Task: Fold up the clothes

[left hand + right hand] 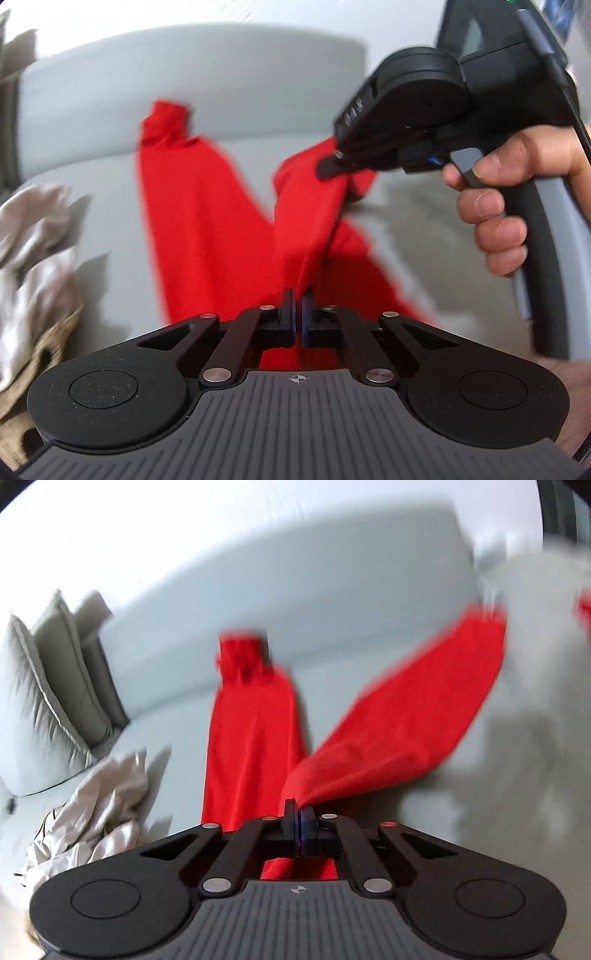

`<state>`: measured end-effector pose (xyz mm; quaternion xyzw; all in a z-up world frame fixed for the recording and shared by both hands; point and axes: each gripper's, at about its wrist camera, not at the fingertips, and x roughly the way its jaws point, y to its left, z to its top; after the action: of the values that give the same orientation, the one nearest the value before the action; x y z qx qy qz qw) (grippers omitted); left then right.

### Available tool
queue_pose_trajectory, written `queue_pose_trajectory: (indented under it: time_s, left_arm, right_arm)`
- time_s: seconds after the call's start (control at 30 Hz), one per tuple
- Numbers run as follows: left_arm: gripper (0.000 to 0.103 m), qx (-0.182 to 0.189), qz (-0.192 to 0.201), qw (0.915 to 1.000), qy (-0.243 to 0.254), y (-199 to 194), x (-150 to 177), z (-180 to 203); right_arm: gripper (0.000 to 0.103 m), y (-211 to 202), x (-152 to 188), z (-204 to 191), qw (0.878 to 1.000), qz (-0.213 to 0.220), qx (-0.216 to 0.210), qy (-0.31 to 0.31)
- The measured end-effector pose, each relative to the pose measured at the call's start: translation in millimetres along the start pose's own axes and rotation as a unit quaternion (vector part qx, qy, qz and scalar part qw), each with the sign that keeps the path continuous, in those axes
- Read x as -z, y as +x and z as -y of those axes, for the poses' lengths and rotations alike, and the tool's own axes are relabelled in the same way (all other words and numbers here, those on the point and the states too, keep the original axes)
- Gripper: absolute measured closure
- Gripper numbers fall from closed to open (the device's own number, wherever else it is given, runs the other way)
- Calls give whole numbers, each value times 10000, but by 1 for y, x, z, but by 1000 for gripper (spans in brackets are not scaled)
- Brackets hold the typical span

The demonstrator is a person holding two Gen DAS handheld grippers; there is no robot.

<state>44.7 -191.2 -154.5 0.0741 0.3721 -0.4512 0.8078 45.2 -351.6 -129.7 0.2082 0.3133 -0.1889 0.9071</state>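
Note:
A red garment (207,229) lies stretched over a pale grey sofa seat (110,206), one long part reaching back toward the backrest. My left gripper (298,295) is shut on a fold of the red cloth at its near end. In the left wrist view my right gripper (327,168) is held by a hand (502,206) at the upper right, shut on another raised part of the same cloth. Seen from the right wrist, my right gripper (298,806) pinches the red garment (399,716), which fans up to the right, while a second strip (251,731) lies flat behind.
A crumpled beige-white pile of clothes (33,266) sits at the left on the sofa; the same clothes pile (92,805) shows in the right wrist view. Grey cushions (55,672) lean at the sofa's left end. The backrest (295,590) runs behind. Both views are motion-blurred.

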Motion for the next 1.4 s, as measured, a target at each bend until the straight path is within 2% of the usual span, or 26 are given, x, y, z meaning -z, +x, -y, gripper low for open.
queue_pose_trajectory:
  time_s: [0.07, 0.1, 0.13, 0.17, 0.3, 0.37, 0.43, 0.47, 0.5, 0.53, 0.57, 0.7, 0.83, 0.9, 0.97, 1.1, 1.17, 1.23, 1.27, 1.33, 1.4]
  left_arm:
    - [100, 327, -34, 9977, -594, 1, -5, -18]
    - [99, 262, -75, 9955, -906, 4, -5, -34]
    - [98, 214, -93, 9950, -973, 4, -4, -39]
    - [97, -36, -199, 9928, -1178, 9, -1, -57]
    - [95, -635, -651, 9833, -1578, 27, 18, -101]
    - [89, -758, -682, 9809, -1659, 29, 25, -107]
    - [85, -845, -671, 9789, -1738, 30, 28, -111]
    - [81, -889, -665, 9778, -1776, 31, 29, -114]
    - [75, -933, -659, 9767, -1815, 31, 31, -116]
    - [63, -952, -649, 9767, -1810, 32, 30, -115]
    - [56, -1033, -583, 9771, -1768, 30, 28, -116]
    - [54, -1103, -451, 9781, -1709, 24, 26, -117]
    - [53, -1223, -453, 9793, -1550, 7, 17, -109]
    - [51, -1241, -510, 9812, -1384, -1, 11, -103]
    - [49, -1254, -593, 9831, -1195, -15, 5, -96]
    - [49, -1256, -763, 9827, -1126, -44, 8, -85]
    - [52, -1093, -909, 9833, -1138, -58, 19, -73]
    - [53, -849, -1050, 9846, -1111, -65, 31, -57]
    - [53, -787, -1161, 9841, -1090, -66, 38, -47]
    - [53, -867, -1319, 9817, -1069, -65, 49, -31]
    - [54, -882, -1393, 9800, -1117, -66, 60, -15]
  right_arm:
    - [101, -3, -11, -11, 9995, 82, 39, -293]
    - [101, -3, -16, -17, 9989, 93, 51, -450]
    - [101, 9, -18, -26, 9980, -34, 24, -635]
    - [101, 24, -17, -35, 9969, -198, -10, -756]
    - [101, 91, 5, -66, 9886, -859, 18, -1235]
    - [100, 114, 14, -78, 9842, -1081, 41, -1402]
    - [93, 129, 18, -87, 9808, -1280, -6, -1469]
    - [83, 140, 19, -90, 9777, -1484, -89, -1483]
    - [75, 148, 19, -93, 9747, -1659, -169, -1491]
    - [68, 151, 17, -95, 9737, -1719, -241, -1477]
    - [61, 152, 15, -96, 9728, -1768, -306, -1466]
    - [49, 118, 1, -89, 9734, -1704, -537, -1433]
    - [43, 73, -6, -74, 9741, -1590, -763, -1417]
    - [33, 40, -7, -58, 9754, -1531, -833, -1352]
    - [32, 13, 0, -43, 9756, -1542, -892, -1283]
    - [32, -33, 24, -15, 9741, -1650, -1014, -1170]
    - [33, -55, 37, -2, 9728, -1712, -1081, -1127]
    - [50, -68, 65, 9, 9671, -1839, -1211, -1276]
    - [64, -71, 75, 11, 9656, -1867, -1222, -1336]
    - [65, -75, 96, 16, 9653, -1922, -1140, -1351]
    - [65, -82, 115, 23, 9703, -1833, -1019, -1209]
